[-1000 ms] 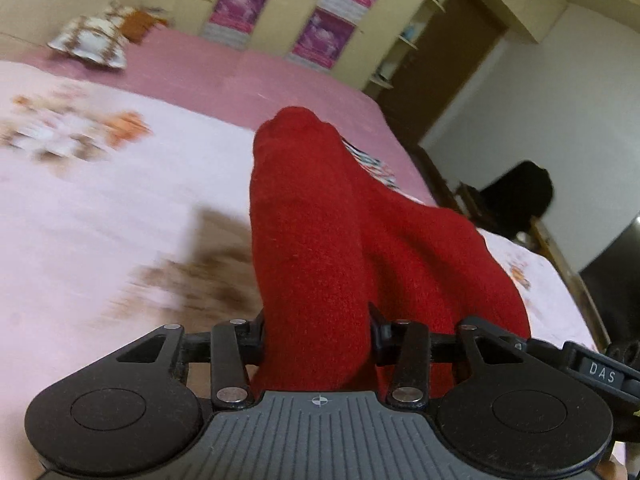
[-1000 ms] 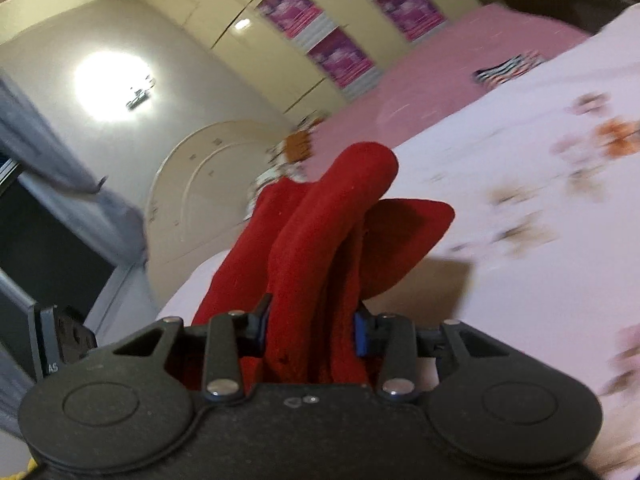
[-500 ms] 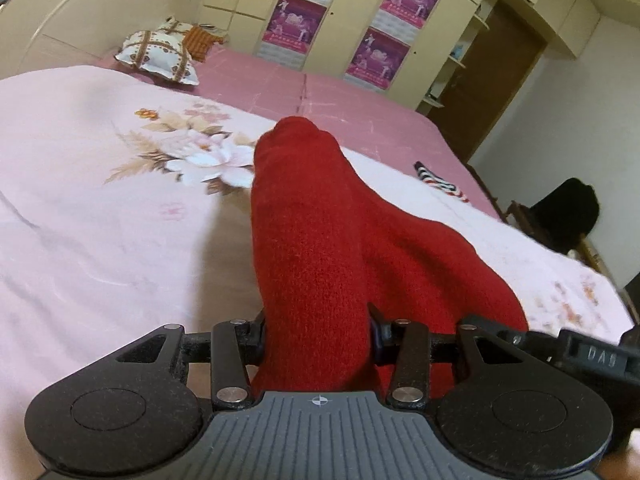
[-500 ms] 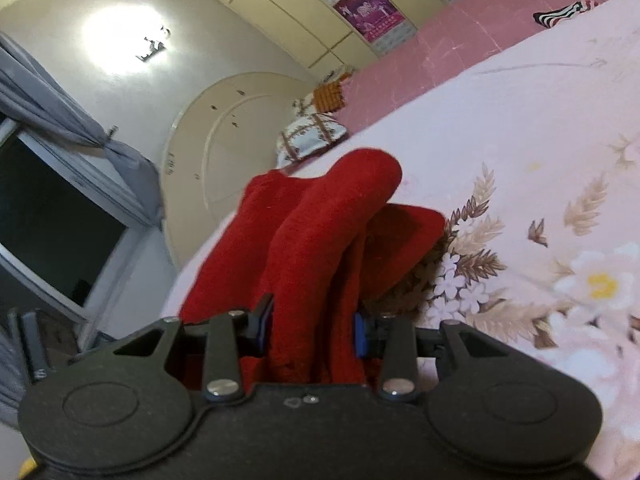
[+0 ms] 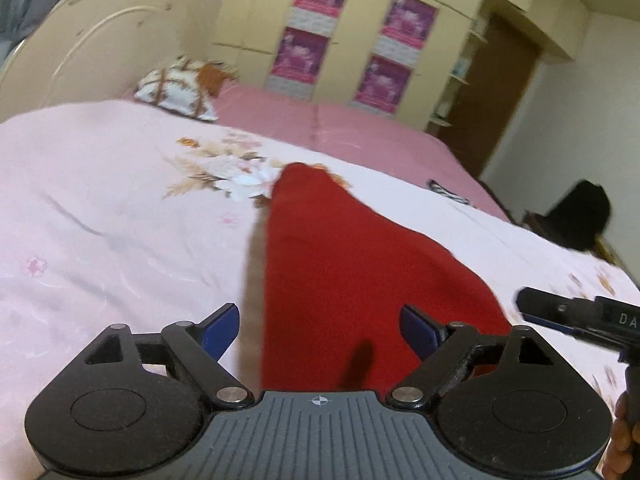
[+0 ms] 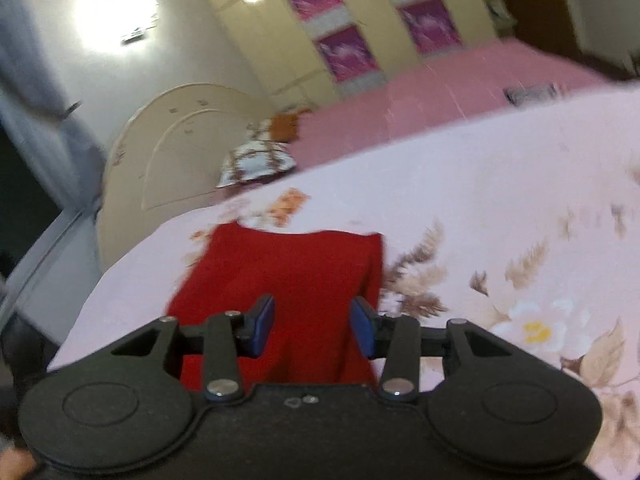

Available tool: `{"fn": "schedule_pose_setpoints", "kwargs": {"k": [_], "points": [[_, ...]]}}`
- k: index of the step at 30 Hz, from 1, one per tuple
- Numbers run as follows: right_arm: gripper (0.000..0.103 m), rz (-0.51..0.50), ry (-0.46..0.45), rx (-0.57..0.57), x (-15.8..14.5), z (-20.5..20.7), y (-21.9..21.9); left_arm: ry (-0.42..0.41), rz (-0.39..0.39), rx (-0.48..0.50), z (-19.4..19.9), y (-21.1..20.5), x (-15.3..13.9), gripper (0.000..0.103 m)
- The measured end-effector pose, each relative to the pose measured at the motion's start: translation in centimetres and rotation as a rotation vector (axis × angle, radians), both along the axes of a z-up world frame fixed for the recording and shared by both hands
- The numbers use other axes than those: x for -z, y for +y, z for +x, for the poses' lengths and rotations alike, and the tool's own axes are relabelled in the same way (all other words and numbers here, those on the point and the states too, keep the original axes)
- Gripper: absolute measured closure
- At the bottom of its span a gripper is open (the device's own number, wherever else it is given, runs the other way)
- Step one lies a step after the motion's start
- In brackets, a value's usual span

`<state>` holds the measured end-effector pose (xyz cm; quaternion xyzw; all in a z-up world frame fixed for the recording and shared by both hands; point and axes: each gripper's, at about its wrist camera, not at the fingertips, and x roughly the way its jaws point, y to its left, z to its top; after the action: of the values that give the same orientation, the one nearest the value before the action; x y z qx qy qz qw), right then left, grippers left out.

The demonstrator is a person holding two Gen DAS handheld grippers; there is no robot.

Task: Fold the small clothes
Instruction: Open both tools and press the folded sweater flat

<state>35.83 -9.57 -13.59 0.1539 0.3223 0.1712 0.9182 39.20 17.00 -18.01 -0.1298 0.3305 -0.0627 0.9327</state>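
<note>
A red knitted garment (image 5: 340,264) lies flat on the pink floral bedsheet (image 5: 100,216). My left gripper (image 5: 320,330) is open just above its near edge, jaws wide apart and not touching the cloth. In the right wrist view the same red garment (image 6: 296,276) lies spread on the bedsheet (image 6: 500,216). My right gripper (image 6: 312,326) is open over its near end, with the blue pads (image 6: 264,322) apart and empty. The right gripper's tip also shows at the right edge of the left wrist view (image 5: 576,316).
A patterned pillow (image 5: 176,90) lies by the cream headboard (image 5: 92,44). A small striped cloth (image 5: 448,196) lies far right on the bed. Wardrobe doors with purple posters (image 5: 344,40) stand behind. A dark chair (image 5: 580,216) is beside the bed.
Both grippers have opened and let go of the red garment. It was held up bunched between the jaws; now it lies flat on the sheet. Both grippers have drawn back a little.
</note>
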Motion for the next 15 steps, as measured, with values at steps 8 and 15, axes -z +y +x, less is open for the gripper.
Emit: {"fn": "schedule_pose_setpoints", "kwargs": {"k": [8,15], "points": [[0.064,-0.121,0.059,-0.076,2.0,-3.8,3.0,0.143,0.065,0.026,0.1,-2.3,3.2,0.016],[0.062,-0.09,0.085,-0.051,2.8,-4.8,1.8,0.138,0.099,0.009,-0.4,-2.7,3.1,0.016]]}}
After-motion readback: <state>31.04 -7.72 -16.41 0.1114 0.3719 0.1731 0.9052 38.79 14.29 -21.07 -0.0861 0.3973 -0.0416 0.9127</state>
